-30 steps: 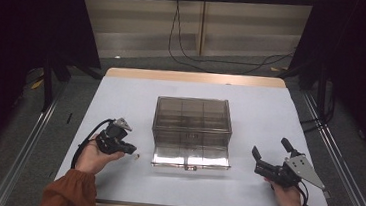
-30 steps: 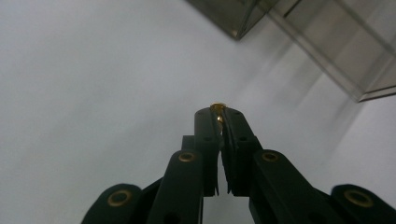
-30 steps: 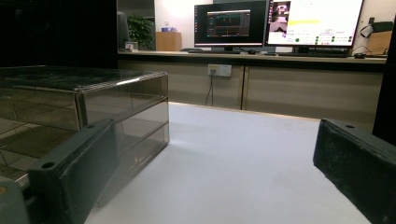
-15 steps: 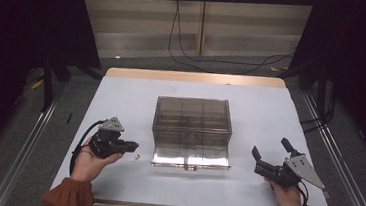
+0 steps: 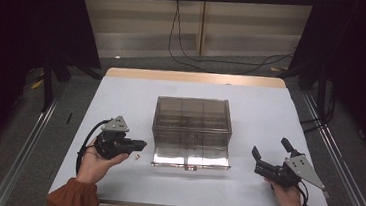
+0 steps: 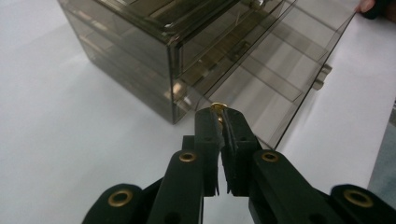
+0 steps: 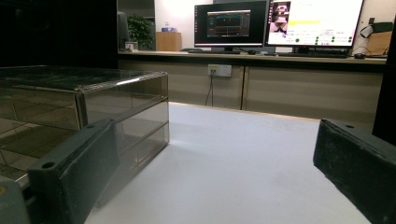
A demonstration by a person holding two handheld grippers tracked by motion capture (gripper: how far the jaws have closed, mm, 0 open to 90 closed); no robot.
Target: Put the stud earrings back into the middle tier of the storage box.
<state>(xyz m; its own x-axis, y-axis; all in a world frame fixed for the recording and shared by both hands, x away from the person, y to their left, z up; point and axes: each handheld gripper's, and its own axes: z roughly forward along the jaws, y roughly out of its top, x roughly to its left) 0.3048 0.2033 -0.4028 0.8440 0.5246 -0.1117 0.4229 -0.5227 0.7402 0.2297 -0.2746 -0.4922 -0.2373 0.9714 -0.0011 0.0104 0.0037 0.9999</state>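
Observation:
A smoked clear drawer box point(image 5: 192, 115) stands mid-table, its bottom drawer point(image 5: 191, 156) pulled out toward me. My left gripper point(image 5: 142, 143) hovers just left of that drawer. In the left gripper view its jaws point(image 6: 223, 112) are shut on a tiny gold piece point(image 6: 217, 108), with the box point(image 6: 140, 46) and open drawer point(image 6: 280, 79) beyond. Another small gold piece point(image 5: 137, 156) lies on the table below the tips. My right gripper point(image 5: 269, 146) rests open, right of the drawer. Nothing is between its jaws point(image 7: 215, 140), and the box point(image 7: 84, 98) stands to their left.
The white tabletop point(image 5: 121, 92) has a wooden far edge point(image 5: 195, 77). Metal rails point(image 5: 27, 144) run along both sides. Cables point(image 5: 215, 60) lie on the floor behind. Monitors point(image 7: 229, 23) stand on a desk beyond the table.
The left hand has lifted slightly and shifted with its jaws still shut. The small gold piece on the table and the right gripper have stayed put.

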